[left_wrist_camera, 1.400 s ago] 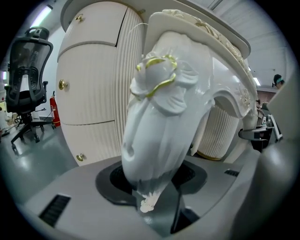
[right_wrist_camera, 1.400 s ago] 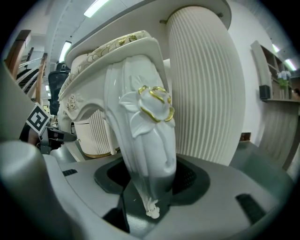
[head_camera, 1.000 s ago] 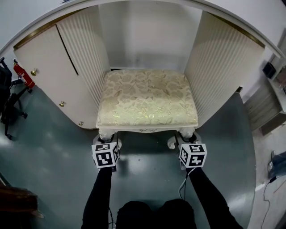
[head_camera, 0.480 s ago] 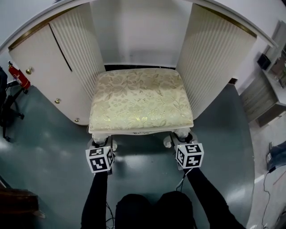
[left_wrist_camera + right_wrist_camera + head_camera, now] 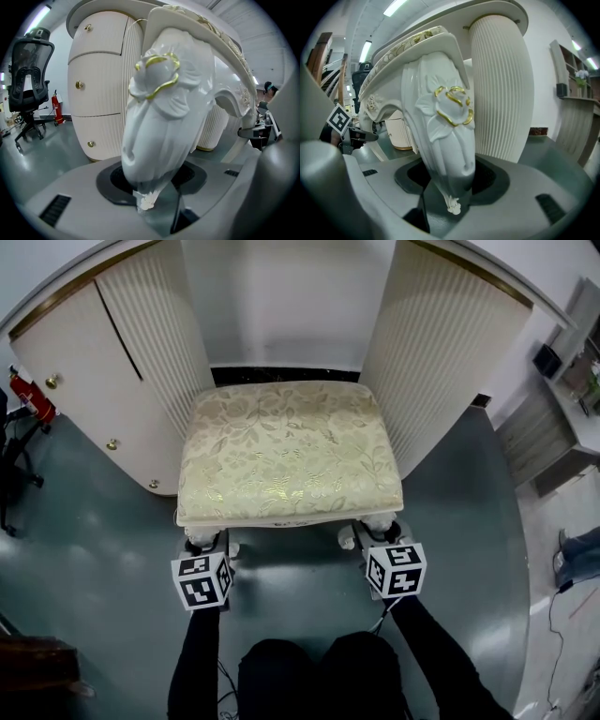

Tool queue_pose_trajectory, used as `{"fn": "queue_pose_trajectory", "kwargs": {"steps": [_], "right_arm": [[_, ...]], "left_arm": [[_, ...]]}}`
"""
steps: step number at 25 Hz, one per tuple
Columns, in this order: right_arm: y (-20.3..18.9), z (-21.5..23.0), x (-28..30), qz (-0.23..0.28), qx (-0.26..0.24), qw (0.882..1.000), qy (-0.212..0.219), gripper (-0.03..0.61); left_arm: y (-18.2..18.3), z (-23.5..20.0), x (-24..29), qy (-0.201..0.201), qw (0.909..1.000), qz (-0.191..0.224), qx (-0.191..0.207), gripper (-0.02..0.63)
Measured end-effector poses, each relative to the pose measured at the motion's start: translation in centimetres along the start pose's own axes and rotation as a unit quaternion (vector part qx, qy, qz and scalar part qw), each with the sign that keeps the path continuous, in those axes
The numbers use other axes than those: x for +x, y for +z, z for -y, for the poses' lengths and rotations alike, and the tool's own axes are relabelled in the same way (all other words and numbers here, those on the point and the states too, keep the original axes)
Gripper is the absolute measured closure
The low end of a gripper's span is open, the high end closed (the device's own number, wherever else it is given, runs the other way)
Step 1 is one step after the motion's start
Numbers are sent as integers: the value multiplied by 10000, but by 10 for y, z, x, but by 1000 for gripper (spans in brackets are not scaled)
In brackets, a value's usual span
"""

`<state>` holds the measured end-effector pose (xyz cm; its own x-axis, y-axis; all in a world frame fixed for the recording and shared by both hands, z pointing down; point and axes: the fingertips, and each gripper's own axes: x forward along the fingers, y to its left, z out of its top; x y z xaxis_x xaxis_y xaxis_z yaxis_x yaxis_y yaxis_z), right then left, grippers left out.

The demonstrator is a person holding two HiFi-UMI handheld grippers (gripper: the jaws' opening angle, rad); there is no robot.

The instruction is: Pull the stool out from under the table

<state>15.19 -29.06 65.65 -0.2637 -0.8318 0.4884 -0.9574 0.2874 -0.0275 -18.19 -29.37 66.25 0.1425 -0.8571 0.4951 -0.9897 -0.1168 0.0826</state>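
No text, label, brand or number can be read anywhere.

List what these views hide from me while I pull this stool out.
- Rear legs of the cream floral-cushioned white stool: head view, seat covers them.
- Whether the front feet touch the grey-green floor: left gripper's and right gripper's grey bodies block it in their views.
- White table's top: head view, cut by the upper edge.

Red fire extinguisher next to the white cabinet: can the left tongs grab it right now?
Probably not. The left tongs are shut on the white carved stool leg, and the red fire extinguisher stands far off to the side, beyond the white cabinet with gold knobs.
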Motion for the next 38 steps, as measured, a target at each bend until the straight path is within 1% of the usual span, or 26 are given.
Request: {"fn": "queue_pose_trajectory", "kwargs": {"steps": [22,38], "right_arm": [[-2,-1,-7,-249,67,9997,-27,360],[-1,-1,-7,-320,56,9994,-120,360]], "left_arm": [[-1,2,-3,-107,9998,-193,31,407],[1,0,-5,45,9999,-124,-19,407]]}}
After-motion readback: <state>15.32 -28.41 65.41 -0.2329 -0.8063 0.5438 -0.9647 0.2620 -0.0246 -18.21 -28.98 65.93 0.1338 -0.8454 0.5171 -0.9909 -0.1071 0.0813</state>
